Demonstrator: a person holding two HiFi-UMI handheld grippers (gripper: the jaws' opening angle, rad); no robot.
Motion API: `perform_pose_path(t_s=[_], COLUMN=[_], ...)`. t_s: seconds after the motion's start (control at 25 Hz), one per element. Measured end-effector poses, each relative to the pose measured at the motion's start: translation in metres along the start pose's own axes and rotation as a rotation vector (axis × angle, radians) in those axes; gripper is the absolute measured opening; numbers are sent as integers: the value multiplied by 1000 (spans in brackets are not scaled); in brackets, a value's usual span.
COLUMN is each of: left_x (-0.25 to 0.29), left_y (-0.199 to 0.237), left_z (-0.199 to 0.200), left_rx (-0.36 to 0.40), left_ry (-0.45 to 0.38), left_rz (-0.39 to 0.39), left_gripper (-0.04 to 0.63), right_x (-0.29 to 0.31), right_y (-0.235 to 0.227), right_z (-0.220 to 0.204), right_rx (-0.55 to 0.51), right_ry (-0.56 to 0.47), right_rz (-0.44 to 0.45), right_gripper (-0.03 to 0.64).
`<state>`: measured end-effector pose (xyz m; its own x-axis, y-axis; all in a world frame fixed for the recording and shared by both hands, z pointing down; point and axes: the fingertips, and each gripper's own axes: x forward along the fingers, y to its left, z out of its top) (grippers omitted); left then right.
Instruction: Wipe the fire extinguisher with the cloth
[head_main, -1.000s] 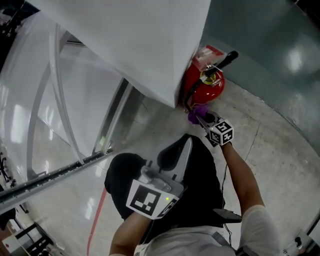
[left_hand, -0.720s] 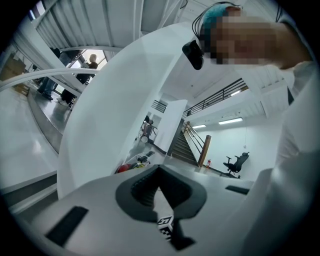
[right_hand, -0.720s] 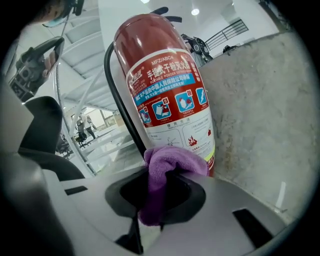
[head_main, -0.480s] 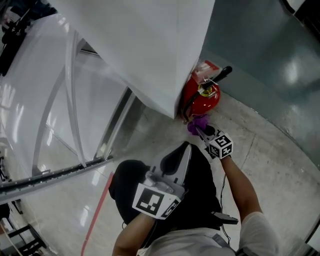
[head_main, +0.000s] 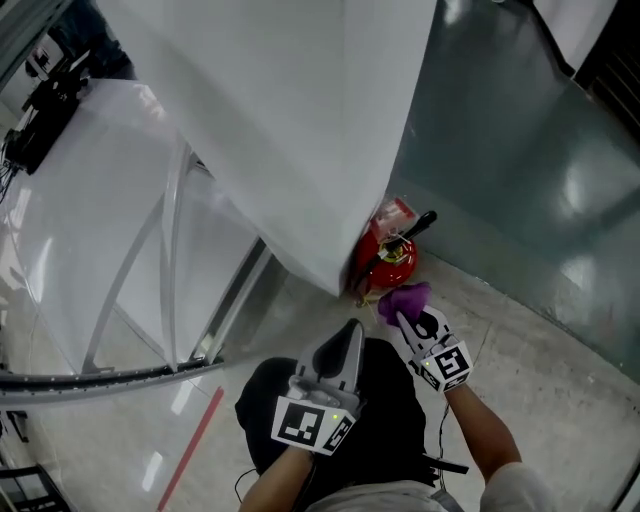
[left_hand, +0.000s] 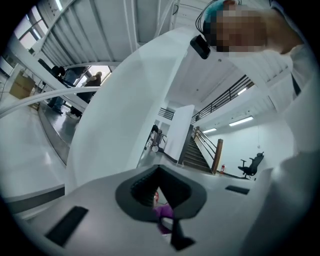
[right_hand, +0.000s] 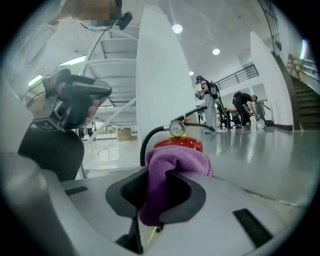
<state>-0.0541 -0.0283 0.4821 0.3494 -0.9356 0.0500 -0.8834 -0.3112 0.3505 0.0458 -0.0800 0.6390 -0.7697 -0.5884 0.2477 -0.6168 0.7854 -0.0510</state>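
Big white column (head_main: 300, 130) standing on floor (head_main: 530, 340); red fire extinguisher (head_main: 390, 262) upright at its foot, beside grey wall. Left tongs (head_main: 348, 335) pinched together, empty, parked low, likely idle. Right tongs (head_main: 405, 318) clamped on purple cloth (head_main: 404, 297), bunched ahead of tips, near extinguisher top, probably to wipe; contact unclear.

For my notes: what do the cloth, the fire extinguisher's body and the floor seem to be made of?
Cloth: soft purple fabric, probably microfibre; the surface looks fuzzy and it bunches in folds. Fire extinguisher: likely painted metal; the red shell is smooth and shiny. Floor: hard and polished, perhaps concrete or tile; it reflects the lights and shows seams.
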Motion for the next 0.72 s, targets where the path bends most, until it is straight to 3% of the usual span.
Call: perform_pose_path(t_s=[0.12,0.36,0.72], left_x=[8,17,25], left_y=[2,6,-15], left_z=[4,7,64], left_rx=[5,-1,20], left_ry=[-6,10,78], left_rz=[3,27,67], left_gripper=[5,5,5], right_x=[-9,-25,-57], right_y=[1,4,10], right_z=[17,49,171], right_rx=[-52,-54,20], right_ry=[-28,-69,-104], right_rz=[-11,-30,-136], right_gripper=[63,63,63])
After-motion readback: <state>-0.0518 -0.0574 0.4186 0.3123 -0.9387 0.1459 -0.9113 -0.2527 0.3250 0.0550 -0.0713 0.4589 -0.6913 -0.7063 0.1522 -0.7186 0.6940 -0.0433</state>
